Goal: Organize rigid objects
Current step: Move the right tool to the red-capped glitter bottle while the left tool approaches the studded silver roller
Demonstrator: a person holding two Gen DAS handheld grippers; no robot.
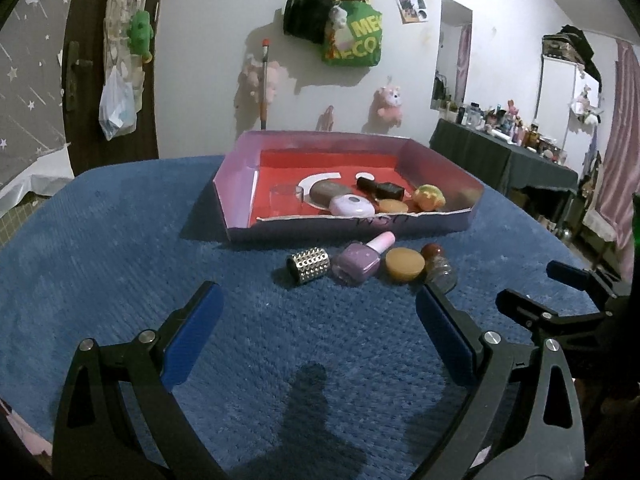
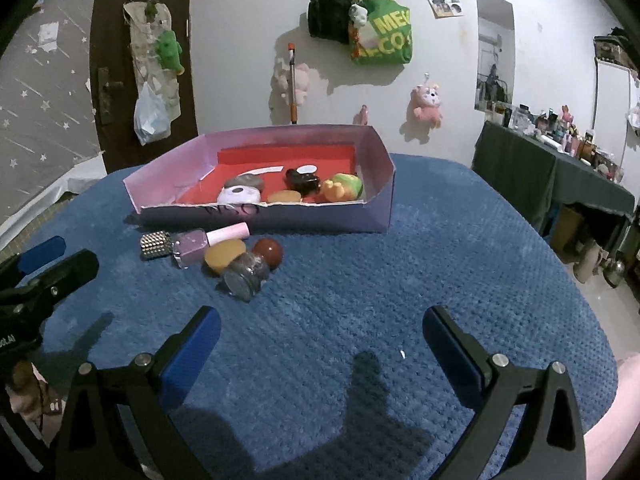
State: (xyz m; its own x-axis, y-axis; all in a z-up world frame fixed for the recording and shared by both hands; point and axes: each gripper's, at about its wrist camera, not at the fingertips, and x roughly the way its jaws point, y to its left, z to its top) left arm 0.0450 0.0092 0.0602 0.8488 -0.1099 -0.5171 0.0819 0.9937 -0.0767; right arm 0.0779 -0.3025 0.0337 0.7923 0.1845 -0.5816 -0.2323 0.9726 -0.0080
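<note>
Four loose pieces lie in a row on the blue cloth (image 1: 120, 240) just in front of the pink box (image 1: 436, 226), seen from the left wrist: a studded silver cylinder (image 1: 309, 265), a purple nail polish bottle (image 1: 360, 265), an orange disc (image 1: 405, 265) and a small glass jar (image 1: 440, 270) with a reddish-brown top. They sit ahead of the left gripper (image 1: 320, 328) and a little to its right; its jaws stand wide and hold nothing. The polish bottle's long axis runs up and to the right, cap toward the box. The box already holds several items.

From the right wrist, the same row lies ahead and well to the left of the right gripper (image 2: 322, 338), whose jaws are also wide and empty. The glass jar (image 2: 246, 274) is the piece nearest this view, its long axis pointing back toward the box (image 2: 376, 208); the orange disc (image 2: 224, 255), polish bottle (image 2: 192, 246) and silver cylinder (image 2: 155, 244) trail off leftward. The left gripper (image 2: 40, 264) shows at the left edge, beside the cylinder.

By my judgement the left gripper is better placed for the cylinder and bottle.
</note>
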